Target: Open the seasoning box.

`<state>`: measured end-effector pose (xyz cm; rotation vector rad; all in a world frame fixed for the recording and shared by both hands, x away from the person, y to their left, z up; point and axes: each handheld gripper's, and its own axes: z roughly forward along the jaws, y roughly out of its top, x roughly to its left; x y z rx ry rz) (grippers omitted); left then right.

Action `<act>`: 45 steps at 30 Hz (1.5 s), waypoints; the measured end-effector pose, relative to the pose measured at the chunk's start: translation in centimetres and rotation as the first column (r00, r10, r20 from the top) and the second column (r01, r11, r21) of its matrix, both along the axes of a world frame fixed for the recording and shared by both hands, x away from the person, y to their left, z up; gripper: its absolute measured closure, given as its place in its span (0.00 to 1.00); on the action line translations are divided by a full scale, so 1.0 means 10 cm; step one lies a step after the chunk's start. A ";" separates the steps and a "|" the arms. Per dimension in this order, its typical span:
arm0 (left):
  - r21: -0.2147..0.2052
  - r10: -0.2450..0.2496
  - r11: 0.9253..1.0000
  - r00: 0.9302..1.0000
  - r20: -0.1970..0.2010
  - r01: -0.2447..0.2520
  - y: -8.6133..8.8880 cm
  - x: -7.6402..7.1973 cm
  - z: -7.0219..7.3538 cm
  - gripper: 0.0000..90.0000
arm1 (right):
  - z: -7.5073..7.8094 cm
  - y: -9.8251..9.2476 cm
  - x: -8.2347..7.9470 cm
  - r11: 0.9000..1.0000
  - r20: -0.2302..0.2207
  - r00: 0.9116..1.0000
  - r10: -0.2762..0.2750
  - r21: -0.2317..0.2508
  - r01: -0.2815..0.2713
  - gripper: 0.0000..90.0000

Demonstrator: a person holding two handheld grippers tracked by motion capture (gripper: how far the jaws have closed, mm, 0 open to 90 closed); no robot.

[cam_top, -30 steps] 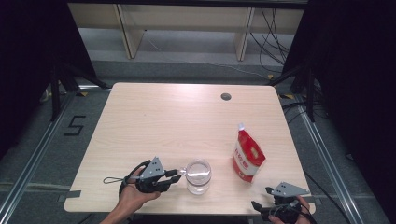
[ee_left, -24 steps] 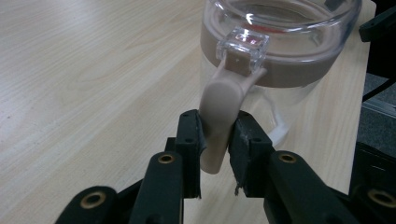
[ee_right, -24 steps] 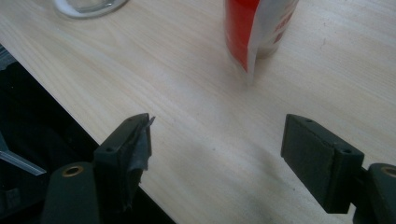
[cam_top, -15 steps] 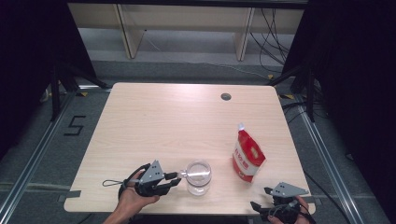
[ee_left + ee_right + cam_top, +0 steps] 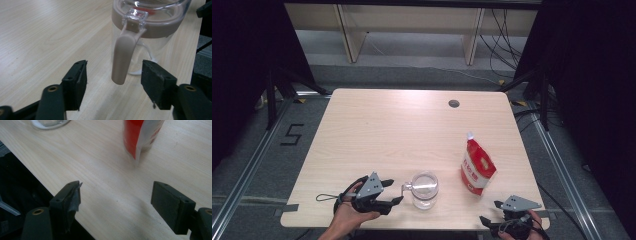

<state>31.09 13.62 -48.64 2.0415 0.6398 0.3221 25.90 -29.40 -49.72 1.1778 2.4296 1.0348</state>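
**Latch freed, jar loose on the table**

While the left gripper [image 5: 396, 196] has just been opening, its jaws now stand apart on either side of the beige plastic latch lever [image 5: 123, 56] of the clear glass jar with a beige-rimmed lid [image 5: 424, 190], and the pads press on nothing. The jar sits near the front edge of the pale wooden table [image 5: 402, 130], between the two hands, with the lever sticking out toward the left gripper.

One risk is a careless re-close: the lever hangs nearer the left-hand pad in the left gripper view, so an uneven squeeze could push it sideways and swivel the jar instead of gripping it. Nothing steadies the jar, so a tug on the lever might drag or tip it toward the table edge.

The right gripper [image 5: 499, 225] rests wide open at the front right corner, holding nothing. Reaching across from there, it could knock over the upright red-and-white stand-up pouch [image 5: 476, 167], which stands just beside the jar.
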 end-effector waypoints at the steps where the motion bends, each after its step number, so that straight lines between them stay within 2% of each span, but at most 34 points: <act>1: -0.004 0.005 1.000 1.000 -0.002 -0.005 0.00 0.00 0.01 0.39 | 0.00 0.00 0.00 1.000 0.000 1.000 0.000 0.000 0.000 0.28; 2: -0.019 0.005 1.000 1.000 -0.007 -0.006 0.01 -0.01 0.02 0.37 | 0.01 0.00 -0.01 1.000 0.000 1.000 -0.004 -0.011 0.004 0.28; 3: -0.004 0.003 1.000 1.000 -0.010 -0.003 0.02 -0.02 0.03 0.37 | 0.01 0.00 -0.01 1.000 0.000 1.000 -0.004 -0.011 0.004 0.28; 4: -0.007 0.025 1.000 0.999 -0.034 -0.025 0.01 -0.03 0.07 0.32 | 0.01 0.00 -0.01 1.000 -0.004 1.000 -0.003 -0.013 0.003 0.28; 5: -0.007 0.025 1.000 0.999 -0.034 -0.025 0.01 -0.03 0.07 0.30 | 0.00 -0.01 0.00 1.000 0.020 1.000 0.011 -0.024 -0.010 0.28; 7: -0.002 0.019 1.000 0.999 -0.051 -0.019 0.02 -0.02 0.10 0.28 | 0.00 -0.02 0.00 1.000 0.030 0.999 0.014 -0.022 -0.013 0.28; 9: -0.027 0.007 1.000 0.999 -0.043 -0.008 0.01 -0.01 0.13 0.28 | 0.01 -0.02 -0.01 1.000 0.018 1.000 0.010 -0.015 -0.009 0.27; 10: -0.047 0.027 0.998 0.997 -0.073 -0.030 0.02 -0.02 0.17 0.27 | 0.00 -0.02 -0.03 1.000 0.011 1.000 0.002 -0.003 -0.002 0.27; 13: -0.060 0.038 0.997 0.996 -0.077 -0.042 0.02 -0.02 0.19 0.26 | 0.01 -0.01 -0.03 1.000 0.010 1.000 0.013 0.003 -0.013 0.26; 14: -0.045 0.036 0.998 0.997 -0.072 -0.040 0.04 -0.02 0.21 0.25 | 0.01 0.00 -0.03 1.000 0.026 1.000 0.018 0.008 -0.018 0.26; 16: -0.078 0.049 0.995 0.996 -0.074 -0.055 0.04 -0.03 0.23 0.26 | 0.01 0.03 -0.03 0.999 0.018 0.999 0.027 0.019 -0.028 0.25; 18: -0.081 0.047 0.995 0.996 -0.075 -0.053 0.04 -0.04 0.25 0.26 | 0.02 0.03 -0.04 1.000 0.020 0.999 0.026 0.017 -0.026 0.25; 19: -0.084 0.035 0.996 0.997 -0.073 -0.041 0.04 -0.04 0.26 0.27 | 0.01 0.04 -0.04 0.999 0.034 0.999 0.037 0.023 -0.038 0.25; 20: -0.085 0.038 0.995 0.996 -0.077 -0.045 0.03 -0.06 0.28 0.28 | 0.02 0.06 -0.05 0.999 0.023 0.999 0.030 0.034 -0.031 0.24; 21: -0.094 0.030 0.995 0.997 -0.071 -0.037 0.03 -0.06 0.28 0.29 | 0.02 0.07 -0.04 0.998 0.040 0.998 0.054 0.036 -0.055 0.23; 23: -0.107 0.023 0.994 0.998 -0.065 -0.029 0.04 -0.06 0.32 0.33 | 0.02 0.09 -0.04 0.996 0.044 0.997 0.062 0.056 -0.065 0.23; 24: -0.132 0.018 0.991 0.997 -0.069 -0.027 0.04 -0.08 0.36 0.40 | 0.03 0.12 -0.05 0.995 0.023 0.998 0.059 0.083 -0.061 0.22; 26: -0.144 0.001 0.990 0.998 -0.066 -0.010 0.04 -0.07 0.39 0.48 | 0.03 0.14 -0.06 0.995 0.016 0.998 0.055 0.082 -0.056 0.24; 27: -0.152 -0.002 0.988 0.998 -0.057 -0.007 0.04 -0.07 0.40 0.48 | 0.03 0.14 -0.06 0.995 0.016 0.998 0.055 0.082 -0.056 0.24; 28: -0.150 0.000 0.989 0.999 -0.045 -0.006 0.05 -0.07 0.44 0.57 | 0.02 0.14 -0.02 0.992 0.046 0.994 0.101 0.070 -0.104 0.27; 30: -0.162 0.000 0.987 0.999 -0.045 -0.007 0.04 -0.06 0.45 0.61 | 0.02 0.14 -0.02 0.993 0.047 0.994 0.094 0.068 -0.097 0.27; 31: -0.159 -0.007 0.987 0.999 -0.041 0.001 0.04 -0.05 0.46 0.68 | 0.03 0.13 -0.01 0.990 0.030 0.993 0.117 0.072 -0.119 0.29; 32: -0.170 -0.007 0.985 0.999 -0.045 0.000 0.02 -0.05 0.46 0.75 | 0.04 0.14 -0.03 0.994 0.042 0.995 0.090 0.065 -0.092 0.29; 33: -0.163 -0.017 0.987 0.999 -0.038 0.011 0.02 -0.05 0.47 0.75 | 0.04 0.15 -0.02 0.993 0.054 0.994 0.091 0.068 -0.095 0.30; 35: -0.159 -0.032 0.987 0.999 -0.042 0.025 -0.03 -0.05 0.47 0.86 | 0.05 0.17 -0.03 0.992 0.049 0.993 0.103 0.063 -0.106 0.33; 39: -0.123 -0.036 0.992 0.999 -0.011 0.034 -0.12 -0.02 0.48 0.91 | 0.05 0.18 -0.04 0.993 0.063 0.993 0.099 0.059 -0.103 0.34; 42: -0.131 -0.031 0.991 0.999 -0.015 0.029 -0.16 0.00 0.48 0.93 | 0.05 0.17 -0.04 0.993 0.067 0.993 0.095 0.058 -0.099 0.34; 43: -0.112 -0.031 0.993 1.000 -0.004 0.030 -0.16 0.01 0.48 0.94 | 0.05 0.17 -0.04 0.994 0.072 0.993 0.094 0.057 -0.098 0.34; 45: -0.107 -0.041 0.993 0.999 0.004 0.041 -0.17 0.02 0.47 0.94 | 0.05 0.16 -0.04 0.994 0.068 0.993 0.095 0.057 -0.099 0.34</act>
